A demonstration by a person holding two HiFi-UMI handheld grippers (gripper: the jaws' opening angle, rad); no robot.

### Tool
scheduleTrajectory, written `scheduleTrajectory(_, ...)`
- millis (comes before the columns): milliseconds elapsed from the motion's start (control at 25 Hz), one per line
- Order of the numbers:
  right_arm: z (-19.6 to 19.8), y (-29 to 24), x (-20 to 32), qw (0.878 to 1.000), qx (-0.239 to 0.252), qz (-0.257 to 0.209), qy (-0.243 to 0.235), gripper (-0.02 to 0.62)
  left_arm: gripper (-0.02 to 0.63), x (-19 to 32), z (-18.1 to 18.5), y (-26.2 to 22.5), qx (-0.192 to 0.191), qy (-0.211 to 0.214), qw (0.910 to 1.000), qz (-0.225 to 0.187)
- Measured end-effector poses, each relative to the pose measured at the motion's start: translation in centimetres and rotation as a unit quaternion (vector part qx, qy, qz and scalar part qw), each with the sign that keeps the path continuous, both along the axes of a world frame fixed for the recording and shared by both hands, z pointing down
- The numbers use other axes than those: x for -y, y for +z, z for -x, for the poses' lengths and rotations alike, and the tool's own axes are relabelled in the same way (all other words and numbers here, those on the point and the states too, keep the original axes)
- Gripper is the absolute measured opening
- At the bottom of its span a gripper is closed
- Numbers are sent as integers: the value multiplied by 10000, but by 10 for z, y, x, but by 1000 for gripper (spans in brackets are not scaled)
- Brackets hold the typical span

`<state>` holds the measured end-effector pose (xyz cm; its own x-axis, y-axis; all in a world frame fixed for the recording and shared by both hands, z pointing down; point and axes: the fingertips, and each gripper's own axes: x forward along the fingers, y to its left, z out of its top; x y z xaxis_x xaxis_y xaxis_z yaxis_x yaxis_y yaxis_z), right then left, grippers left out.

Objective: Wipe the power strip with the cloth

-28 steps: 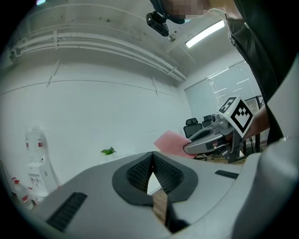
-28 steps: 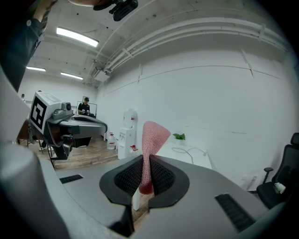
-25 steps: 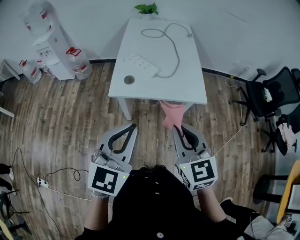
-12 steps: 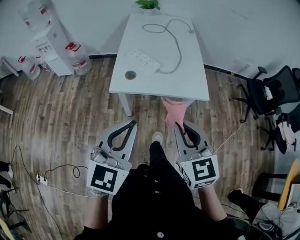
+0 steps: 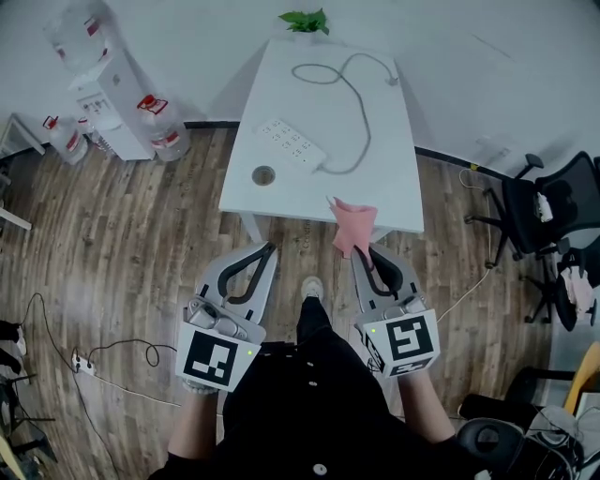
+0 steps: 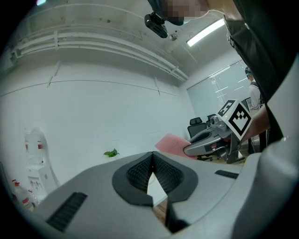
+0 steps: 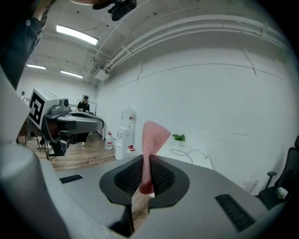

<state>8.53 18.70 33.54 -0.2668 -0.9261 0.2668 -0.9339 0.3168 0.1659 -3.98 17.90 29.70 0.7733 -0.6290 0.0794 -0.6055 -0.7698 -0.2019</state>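
Note:
A white power strip [image 5: 292, 143] lies on the white table [image 5: 394, 202], its grey cable [image 5: 349, 86] looping toward the far end. My right gripper [image 5: 360, 253] is shut on a pink cloth [image 5: 352, 226], held over the table's near edge; in the right gripper view the cloth [image 7: 151, 140] stands up between the pads. My left gripper [image 5: 264, 249] is shut with nothing in it, over the floor short of the table's near left corner. In the left gripper view its pads [image 6: 152, 170] meet, and the cloth [image 6: 172, 142] shows at right.
A round grommet hole [image 5: 263, 174] sits near the table's front left. A green plant [image 5: 306, 20] is at the far end. A water dispenser [image 5: 103, 94] and bottles [image 5: 159, 122] stand left. Office chairs [image 5: 551, 211] stand right. Another strip and cable [image 5: 89, 362] lie on the wooden floor.
The table has come nearer in the head view as the person stepped forward. The pink cloth in my right gripper now reaches over the table's near edge.

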Motion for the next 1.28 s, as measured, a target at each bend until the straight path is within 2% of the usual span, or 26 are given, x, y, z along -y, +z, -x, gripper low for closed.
scheduleTrajectory(440, -29, -3, 102, 9991, 18, 52, -432, 49, 14, 90, -32, -1, 52, -355, 9993, 69)
scheduleTrajectory(840, -68, -7, 188, 9971, -52, 58, -752, 49, 14, 173, -78, -7, -50, -596, 9982, 32)
scheduleTrajectory(1280, -100, -8, 249, 9957, 32, 78, -926, 49, 14, 231, -110, -15, 24, -786, 9969, -69)
